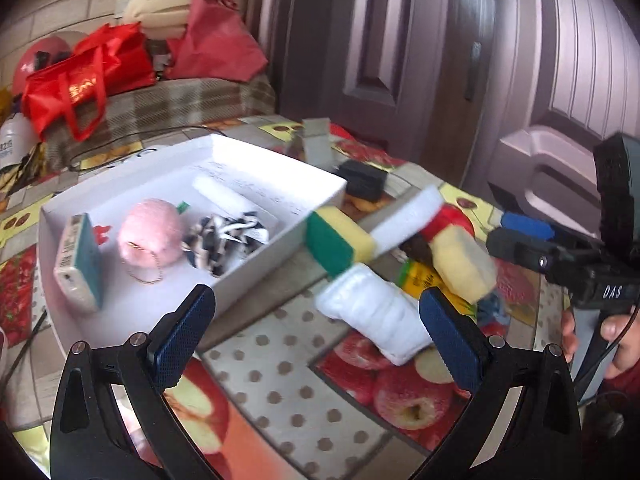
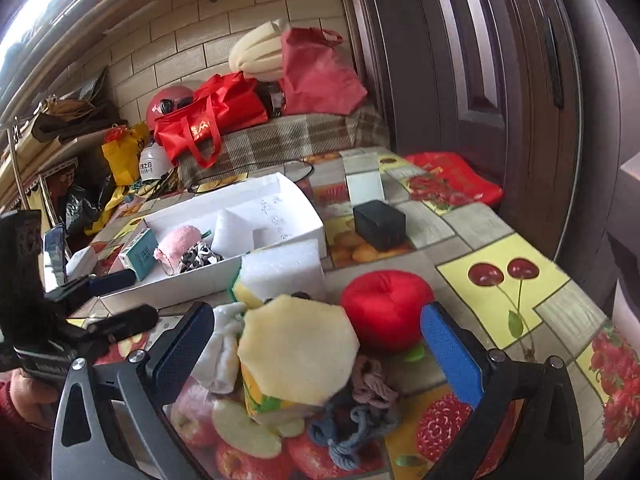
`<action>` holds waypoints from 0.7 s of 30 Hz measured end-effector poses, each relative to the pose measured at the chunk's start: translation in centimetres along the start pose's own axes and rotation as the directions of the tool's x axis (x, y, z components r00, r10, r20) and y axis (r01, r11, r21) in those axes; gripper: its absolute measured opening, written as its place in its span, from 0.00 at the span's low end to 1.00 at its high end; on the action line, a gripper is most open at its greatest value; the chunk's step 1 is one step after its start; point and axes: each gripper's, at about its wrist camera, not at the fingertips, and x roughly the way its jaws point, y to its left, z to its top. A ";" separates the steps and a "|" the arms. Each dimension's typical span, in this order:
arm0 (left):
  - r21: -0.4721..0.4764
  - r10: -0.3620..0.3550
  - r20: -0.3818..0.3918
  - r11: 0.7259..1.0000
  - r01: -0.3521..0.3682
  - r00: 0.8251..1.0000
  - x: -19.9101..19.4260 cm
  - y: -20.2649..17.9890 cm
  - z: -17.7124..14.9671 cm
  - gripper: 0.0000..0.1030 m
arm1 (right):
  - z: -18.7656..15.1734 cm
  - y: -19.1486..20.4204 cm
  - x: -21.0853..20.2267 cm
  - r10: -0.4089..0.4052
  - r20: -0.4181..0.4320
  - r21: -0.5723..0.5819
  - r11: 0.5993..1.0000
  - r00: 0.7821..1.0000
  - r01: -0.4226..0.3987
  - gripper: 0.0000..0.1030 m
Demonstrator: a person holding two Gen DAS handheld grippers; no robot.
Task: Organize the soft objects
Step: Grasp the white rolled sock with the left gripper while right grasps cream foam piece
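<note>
Both grippers are held low over the table (image 2: pixel 500 220), each with its fingers spread wide and nothing between them. The left gripper (image 1: pixel 316 332) points across the table toward the white box (image 1: pixel 280 236), which lies ahead of its left finger. In the box sit a pink puff (image 1: pixel 150 236), a striped cloth (image 1: pixel 224 240), a teal packet (image 1: pixel 78 264) and a white foam block (image 1: pixel 224 196). Just ahead, between the left gripper's fingertips, is a white roll (image 1: pixel 372 316); beyond it a green-and-yellow sponge (image 1: pixel 340 240) leans at the box's corner.

The right gripper (image 2: pixel 318 338) comes in from the side, a hand (image 1: pixel 616 340) wrapped round its handle below. Between its spread fingers stands a yellow sponge (image 2: pixel 298 348), close to the left pad but not gripped. Past the right finger sits a red cushion (image 2: pixel 386 304); under the fingers lies a tangle of blue and grey cloth (image 2: pixel 356 420)
</note>
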 end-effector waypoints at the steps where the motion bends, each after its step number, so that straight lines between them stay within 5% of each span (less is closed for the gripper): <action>1: 0.020 -0.006 -0.013 1.000 0.006 1.000 0.4 -0.8 0.1 1.00 | -0.1 0.1 0.1 0.008 -0.011 -0.007 1.000 1.000 -0.008 1.00; 9: 0.019 0.013 -0.121 1.000 -0.010 0.993 2.8 -2.7 -0.2 0.97 | -0.9 2.2 1.5 -0.018 -0.084 -0.110 0.994 0.996 0.009 0.99; 15: 0.042 0.020 -0.156 0.999 -0.014 0.987 3.6 -3.1 -0.3 0.95 | -0.9 1.6 3.2 0.007 -0.173 -0.084 0.996 0.985 -0.022 0.86; 17: 0.044 0.017 -0.177 0.999 -0.009 0.984 4.2 -3.2 -0.2 0.95 | -0.9 1.5 3.5 0.016 -0.189 -0.080 0.996 0.982 -0.032 0.70; 21: 0.041 -0.017 -0.228 0.999 0.027 0.974 5.5 -3.4 -0.1 0.88 | -0.8 1.1 2.4 0.027 -0.139 -0.055 0.998 0.990 -0.035 0.61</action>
